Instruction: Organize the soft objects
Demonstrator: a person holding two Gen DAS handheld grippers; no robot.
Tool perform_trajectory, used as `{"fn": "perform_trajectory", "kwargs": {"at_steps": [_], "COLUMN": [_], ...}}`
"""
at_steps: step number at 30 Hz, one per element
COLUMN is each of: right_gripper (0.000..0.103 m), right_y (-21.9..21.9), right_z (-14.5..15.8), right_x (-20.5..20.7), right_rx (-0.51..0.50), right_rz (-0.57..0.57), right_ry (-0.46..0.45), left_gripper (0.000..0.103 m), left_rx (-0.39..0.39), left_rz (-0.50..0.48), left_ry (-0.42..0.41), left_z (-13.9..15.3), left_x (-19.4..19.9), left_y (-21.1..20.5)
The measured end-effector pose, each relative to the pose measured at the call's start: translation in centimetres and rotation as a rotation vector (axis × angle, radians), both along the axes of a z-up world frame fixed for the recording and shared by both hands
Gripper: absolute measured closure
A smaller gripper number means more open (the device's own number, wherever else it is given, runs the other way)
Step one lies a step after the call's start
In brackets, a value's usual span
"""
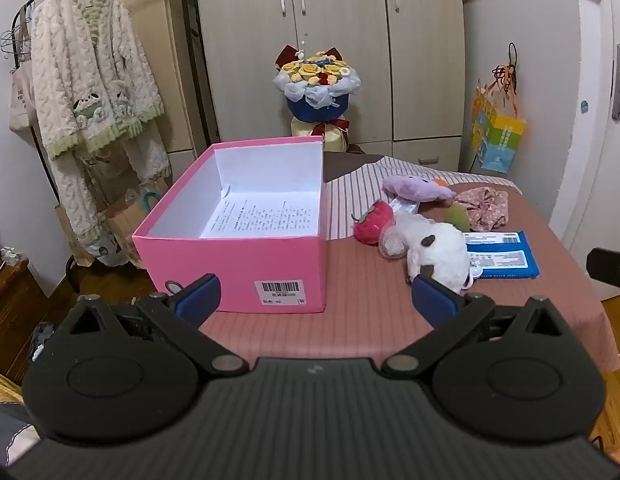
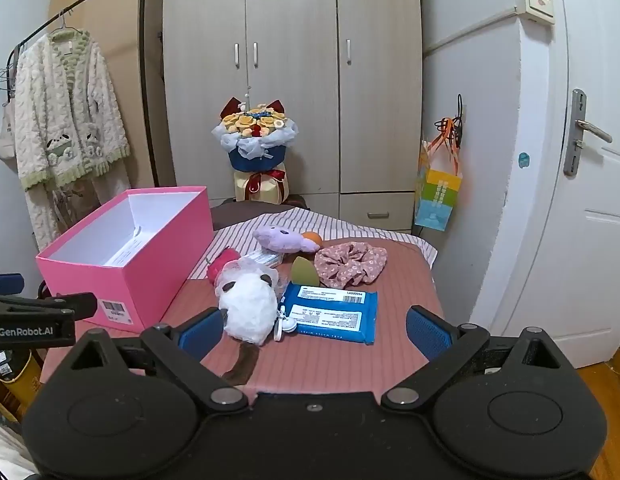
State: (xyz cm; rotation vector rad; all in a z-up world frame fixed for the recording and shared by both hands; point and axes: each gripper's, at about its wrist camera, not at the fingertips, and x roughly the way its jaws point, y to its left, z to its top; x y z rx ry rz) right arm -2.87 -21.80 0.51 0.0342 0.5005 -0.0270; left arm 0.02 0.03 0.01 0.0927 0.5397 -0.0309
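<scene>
An open pink box (image 1: 233,256) (image 2: 121,276) with a printed sheet inside stands on the left of the pink-clothed table (image 1: 370,320) (image 2: 330,364). To its right lie a white plush (image 1: 434,252) (image 2: 245,304), a red strawberry plush (image 1: 376,222) (image 2: 221,266), a purple plush (image 1: 418,188) (image 2: 279,238), a floral scrunchie (image 1: 486,206) (image 2: 350,262) and a green sponge (image 2: 303,272). My left gripper (image 1: 316,300) is open and empty, before the box. My right gripper (image 2: 314,330) is open and empty, before the white plush.
A blue wipes pack (image 1: 500,254) (image 2: 332,312) lies at the right front of the table. A flower bouquet (image 1: 318,88) (image 2: 255,144) stands behind the table by the wardrobe. A clothes rack with a robe (image 1: 89,92) is at left, a door (image 2: 582,200) at right.
</scene>
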Motion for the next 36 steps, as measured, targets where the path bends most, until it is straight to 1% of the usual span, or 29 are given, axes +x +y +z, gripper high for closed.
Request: {"fn": "perform_trajectory", "kwargs": {"at_steps": [5, 8, 9, 11, 14, 23, 32, 36], "right_gripper": [0.003, 0.003, 0.003, 0.003, 0.003, 0.003, 0.003, 0.003], "right_y": [0.0, 0.0, 0.0, 0.0, 0.4, 0.0, 0.3, 0.5], "right_z": [0.0, -0.1, -0.1, 0.1, -0.8, -0.8, -1.2, -1.2], "right_x": [0.0, 0.0, 0.0, -0.1, 0.0, 0.5, 0.4, 0.2], "right_rx": [-0.004, -0.001, 0.001, 0.01, 0.019, 0.021, 0.021, 0.019], "right_rz": [0.0, 0.001, 0.003, 0.014, 0.028, 0.042, 0.063, 0.067], "right_ry": [0.002, 0.005, 0.006, 0.013, 0.023, 0.039, 0.044, 0.046], "left_gripper": [0.0, 0.0, 0.0, 0.0, 0.0, 0.0, 0.0, 0.0], "left_rx": [0.001, -0.008, -0.017, -0.027, -0.034, -0.025, -0.019, -0.021], "left_rz": [-0.005, -0.009, -0.02, -0.026, -0.028, -0.02, -0.027, -0.03], "left_ry": [0.003, 0.014, 0.019, 0.024, 0.03, 0.04, 0.0, -0.003], "left_z": [-0.1, -0.3, -0.6, -0.6, -0.6, -0.9, -1.0, -1.0], "left_x": [0.2, 0.5, 0.5, 0.2, 0.2, 0.5, -0.1, -0.2], "left_y": [0.1, 0.3, -0.4, 0.0, 0.3, 0.3, 0.2, 0.1]}}
